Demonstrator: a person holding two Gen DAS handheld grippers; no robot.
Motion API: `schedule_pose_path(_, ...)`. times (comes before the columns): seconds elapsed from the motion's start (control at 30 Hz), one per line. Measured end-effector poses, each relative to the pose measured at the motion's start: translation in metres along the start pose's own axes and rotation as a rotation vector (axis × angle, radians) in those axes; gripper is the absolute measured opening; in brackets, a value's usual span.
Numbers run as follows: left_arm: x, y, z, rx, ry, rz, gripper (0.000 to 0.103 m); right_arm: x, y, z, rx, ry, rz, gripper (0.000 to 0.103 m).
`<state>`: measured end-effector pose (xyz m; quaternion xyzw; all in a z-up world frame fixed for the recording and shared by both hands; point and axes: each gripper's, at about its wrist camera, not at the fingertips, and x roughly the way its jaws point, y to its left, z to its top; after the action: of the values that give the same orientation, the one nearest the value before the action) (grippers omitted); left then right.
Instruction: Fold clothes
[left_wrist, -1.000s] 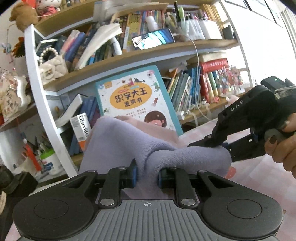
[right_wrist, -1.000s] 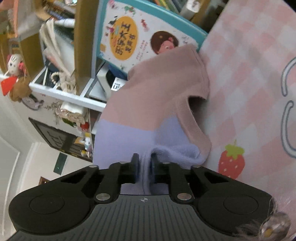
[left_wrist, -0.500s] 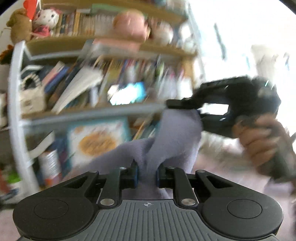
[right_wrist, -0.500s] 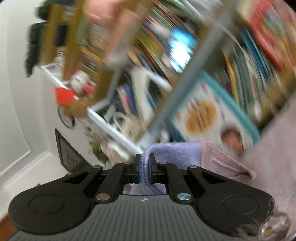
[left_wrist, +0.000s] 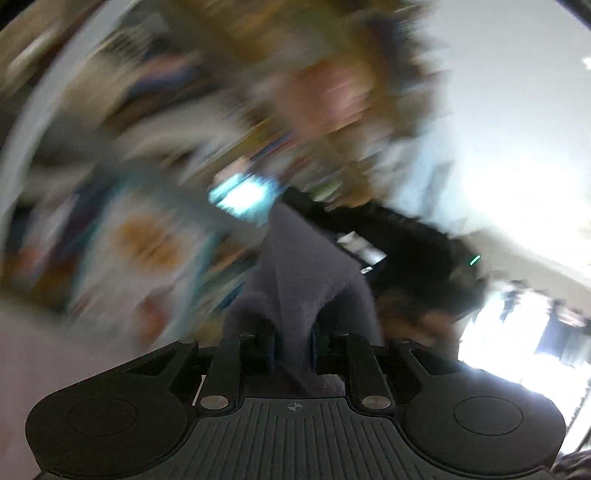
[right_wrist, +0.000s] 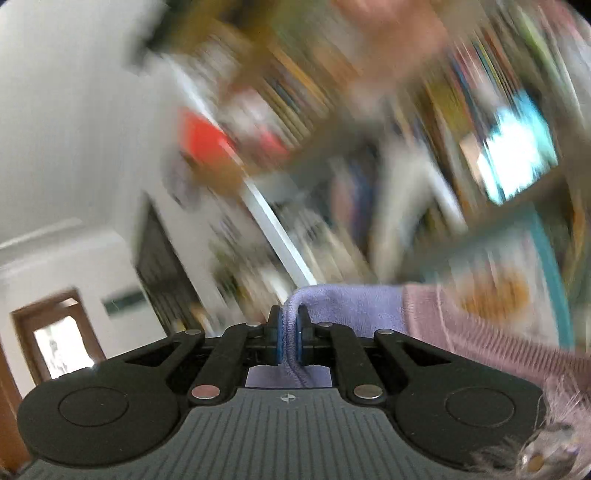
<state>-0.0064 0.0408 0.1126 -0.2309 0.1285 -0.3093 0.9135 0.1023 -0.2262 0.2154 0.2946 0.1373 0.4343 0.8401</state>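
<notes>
A small garment, lavender with a pink part, is held up in the air between both grippers. My left gripper (left_wrist: 292, 347) is shut on its lavender edge (left_wrist: 306, 280), which rises from the jaws toward the right gripper's black body (left_wrist: 399, 243) beyond. My right gripper (right_wrist: 290, 334) is shut on a lavender fold (right_wrist: 351, 310); the pink part (right_wrist: 465, 332) trails off to the right. Both views are heavily blurred by motion.
A bookshelf full of books fills the background, blurred, with a bright phone screen (left_wrist: 240, 195) on a shelf and a teal-edged children's book (right_wrist: 517, 280). A wall and a wooden door frame (right_wrist: 48, 339) show at the left of the right wrist view.
Both grippers have lifted the garment off the pink checked table and swung it upward; the views now tilt up at the shelves and wall, and the table has left the right view.
</notes>
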Motion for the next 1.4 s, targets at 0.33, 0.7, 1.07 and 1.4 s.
schedule_pose_path(0.33,-0.023,0.070,-0.049,0.033,0.170,0.429,0.029,0.111,-0.058,-0.100,0.101,0.333,-0.172,0.007)
schedule_pose_path(0.7,-0.066,0.056,-0.044,0.092,0.091,0.504,0.066,0.083,-0.062,-0.102,-0.019,0.374,-0.289,0.044)
schedule_pose_path(1.07,-0.020,0.036,-0.060,0.116,0.181,0.391,0.070,-0.061,-0.096,-0.114,-0.297,0.362,-0.854,0.048)
schedule_pose_path(1.4,-0.021,0.042,-0.055,0.119,0.151,0.555,0.069,-0.111,-0.111,-0.140,-0.314,0.384,-0.996,0.054)
